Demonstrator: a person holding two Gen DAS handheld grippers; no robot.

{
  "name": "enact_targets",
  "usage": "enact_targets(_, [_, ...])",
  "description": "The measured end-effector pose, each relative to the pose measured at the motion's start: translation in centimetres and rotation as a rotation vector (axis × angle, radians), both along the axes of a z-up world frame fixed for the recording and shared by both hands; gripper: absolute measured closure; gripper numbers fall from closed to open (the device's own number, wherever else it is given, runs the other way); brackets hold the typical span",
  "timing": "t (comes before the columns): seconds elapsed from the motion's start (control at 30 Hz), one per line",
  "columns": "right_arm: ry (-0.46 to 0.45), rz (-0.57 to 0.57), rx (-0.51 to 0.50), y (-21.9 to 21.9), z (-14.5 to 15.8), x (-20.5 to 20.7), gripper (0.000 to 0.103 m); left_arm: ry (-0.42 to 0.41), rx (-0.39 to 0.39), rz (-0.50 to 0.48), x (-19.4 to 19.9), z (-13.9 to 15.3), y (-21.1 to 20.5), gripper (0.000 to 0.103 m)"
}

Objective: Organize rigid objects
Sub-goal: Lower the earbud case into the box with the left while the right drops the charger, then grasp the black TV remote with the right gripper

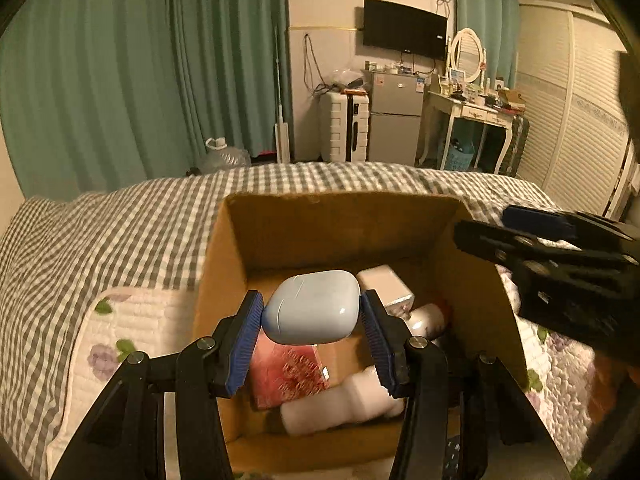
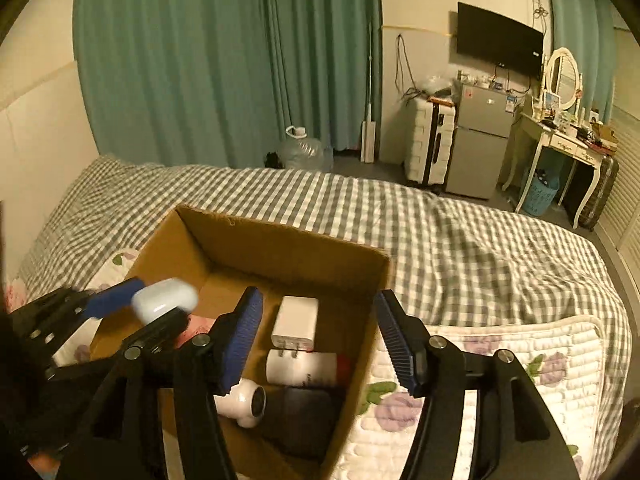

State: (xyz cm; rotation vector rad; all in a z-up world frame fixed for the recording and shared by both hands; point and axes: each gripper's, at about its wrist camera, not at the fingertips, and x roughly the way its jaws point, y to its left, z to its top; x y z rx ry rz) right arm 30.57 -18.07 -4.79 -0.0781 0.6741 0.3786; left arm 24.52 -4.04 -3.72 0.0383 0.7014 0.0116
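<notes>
My left gripper [image 1: 311, 330] is shut on a pale blue earbud case [image 1: 312, 307] and holds it above the open cardboard box [image 1: 340, 220] on the bed. The case also shows in the right wrist view [image 2: 165, 299]. In the box lie a white charger [image 2: 295, 320], a white bottle with a red cap [image 2: 304, 367], a red packet [image 1: 286, 372], a white round-headed device [image 2: 244, 402] and a dark object [image 2: 304, 420]. My right gripper [image 2: 320, 340] is open and empty over the box's right side; it also shows in the left wrist view [image 1: 560, 248].
The box sits on a grey checked bedspread [image 2: 460, 240] with a floral quilt [image 2: 500, 360] beside it. Beyond the bed are green curtains, a water jug [image 2: 304, 152], a white suitcase [image 2: 430, 140], a small fridge [image 2: 482, 140] and a dressing table [image 2: 560, 140].
</notes>
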Motion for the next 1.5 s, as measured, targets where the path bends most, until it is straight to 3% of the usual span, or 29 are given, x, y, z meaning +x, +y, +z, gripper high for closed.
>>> enact_targets(0.23, [-0.015, -0.035, 0.030, -2.0, 0.6, -0.4, 0.032, -0.014, 0.038, 0.005, 1.7, -0.2, -1.3, 0.044])
enact_targets(0.43, [-0.027, -0.072, 0.024, -3.1, 0.7, -2.2, 0.029, -0.017, 0.036, 0.025, 1.1, 0.6, -0.7, 0.043])
enact_targets(0.83, [0.045, -0.077, -0.018, -3.2, -2.8, -11.3, 0.029, -0.076, 0.022, 0.066, -9.0, 3.1, 2.6, 0.038])
enact_targets(1.07, [0.173, -0.091, -0.007, -1.6, -8.1, -13.6, 0.029, -0.024, 0.019, 0.085, -13.8, -0.9, 3.8, 0.037])
enact_targets(1.4, [0.380, -0.099, 0.006, 1.6, -14.9, -11.8, 0.032, 0.076, -0.011, 0.126, -13.8, -5.4, 5.5, 0.037])
enact_targets(1.5, [0.363, -0.117, -0.019, 2.4, -15.9, -11.2, 0.032, 0.091, -0.015, 0.128, -13.7, -6.0, 5.7, 0.037])
